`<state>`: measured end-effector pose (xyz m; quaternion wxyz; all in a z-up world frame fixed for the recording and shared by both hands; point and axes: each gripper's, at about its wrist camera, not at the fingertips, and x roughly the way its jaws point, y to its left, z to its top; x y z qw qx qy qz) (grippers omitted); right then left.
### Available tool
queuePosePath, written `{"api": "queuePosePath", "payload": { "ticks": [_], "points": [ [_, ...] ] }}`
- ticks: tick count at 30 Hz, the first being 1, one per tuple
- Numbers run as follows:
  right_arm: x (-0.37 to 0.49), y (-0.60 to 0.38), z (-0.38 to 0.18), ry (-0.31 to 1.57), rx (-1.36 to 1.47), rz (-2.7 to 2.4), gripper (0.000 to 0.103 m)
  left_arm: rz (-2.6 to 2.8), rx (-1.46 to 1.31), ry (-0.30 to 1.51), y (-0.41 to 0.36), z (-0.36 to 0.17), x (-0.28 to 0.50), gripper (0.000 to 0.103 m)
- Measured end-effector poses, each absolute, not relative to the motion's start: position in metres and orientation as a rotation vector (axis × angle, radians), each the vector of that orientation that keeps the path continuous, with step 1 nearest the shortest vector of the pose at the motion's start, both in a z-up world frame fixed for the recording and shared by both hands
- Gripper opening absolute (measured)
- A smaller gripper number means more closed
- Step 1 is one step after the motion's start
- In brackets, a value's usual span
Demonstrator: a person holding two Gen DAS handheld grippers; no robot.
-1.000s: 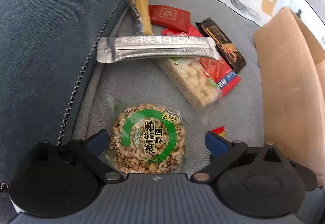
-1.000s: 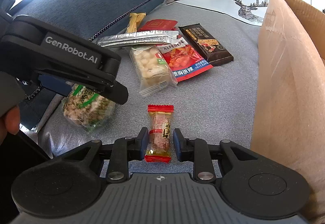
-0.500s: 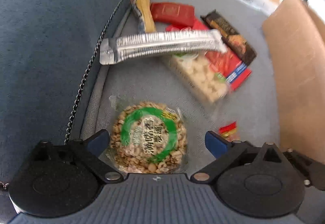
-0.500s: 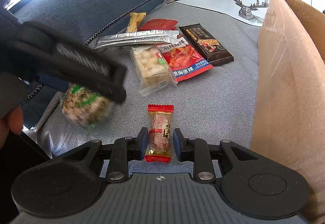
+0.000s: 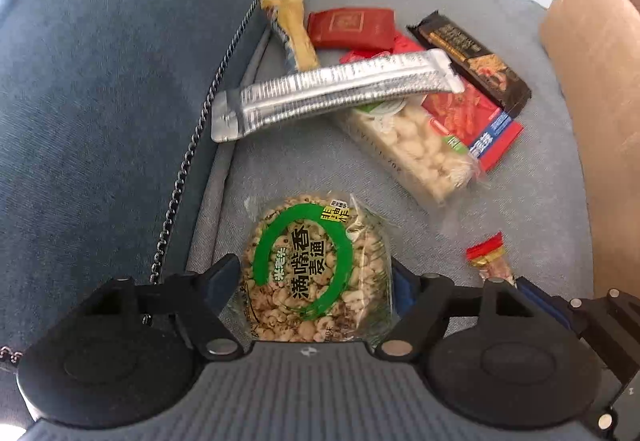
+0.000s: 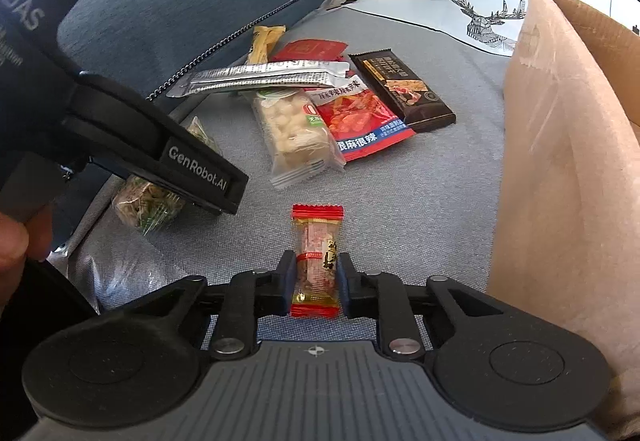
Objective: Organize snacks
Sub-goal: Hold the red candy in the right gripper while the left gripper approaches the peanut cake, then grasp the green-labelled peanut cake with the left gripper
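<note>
Both hands are down over the grey sofa seat (image 6: pixel 420 201), each working a different snack. The left gripper (image 5: pixel 316 277) has the round puffed-grain cake (image 5: pixel 316 265) between its jaws, which have just been closing in; the blue pads sit right at the wrapper's two sides, though whether they press on it yet I cannot tell. That cake looks light and brittle inside a crinkly, slippery wrapper, so I would judge a gentle squeeze across its widest part is the way to take it, since a hard pinch could crumble it. It lies close to the edge of the seat, beside the blue cushion (image 5: pixel 100 101). The right gripper (image 6: pixel 316 281) is nearly shut on the small candy (image 6: pixel 317 261), its pads pressed against the middle of the clear wrapper with the red ends sticking out front and back. The candy is tiny and light, probably firm inside, and the middle is the sensible place to hold it, as the crimped ends would slip. Both grippers point steeply downward at the seat, the left one more so, and a thumb (image 6: pixel 16 241) shows at the edge behind it. The other snacks lie heaped farther back, a silver packet (image 5: pixel 332 89) across the top of them. The cardboard box (image 6: pixel 568 181) stands just to the right of the candy.
</note>
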<state>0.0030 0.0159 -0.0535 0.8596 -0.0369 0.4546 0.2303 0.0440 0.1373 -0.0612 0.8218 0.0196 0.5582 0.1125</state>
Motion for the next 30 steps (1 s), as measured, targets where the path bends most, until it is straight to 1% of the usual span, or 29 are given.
{"api": "queuePosePath", "payload": {
  "ticks": [2,3,4,5,6,11,18,25,30],
  "points": [
    [0.002,0.015,-0.052,0.946,-0.075,0.478,0.019,0.255,0.056,1.144,0.134,-0.056,0.038,0.062],
    [0.002,0.014,-0.051,0.940,-0.072,0.477,0.018,0.260,0.063,1.125,0.134,-0.053,0.035,0.059],
    [0.001,0.014,-0.050,0.932,-0.069,0.478,0.018,0.257,0.064,1.104,0.133,-0.050,0.032,0.048],
    [0.000,0.013,-0.048,0.923,-0.066,0.480,0.018,0.253,0.067,1.087,0.132,-0.048,0.029,0.032],
    [-0.002,0.013,-0.045,0.909,-0.065,0.482,0.018,0.245,0.064,1.075,0.131,-0.046,0.029,0.029],
    [-0.011,0.012,-0.035,0.846,-0.068,0.488,0.018,0.201,0.012,1.016,0.135,-0.036,0.024,0.027],
    [-0.019,0.010,-0.026,0.800,-0.067,0.476,0.018,0.067,-0.184,0.907,0.155,-0.018,0.008,0.027],
    [-0.029,0.007,-0.016,0.747,-0.048,0.472,0.018,-0.002,-0.344,0.855,0.175,-0.013,0.002,0.027],
    [-0.037,0.004,-0.008,0.703,-0.045,0.472,0.018,-0.040,-0.410,0.818,0.186,-0.011,-0.002,0.027]
  ]
}}
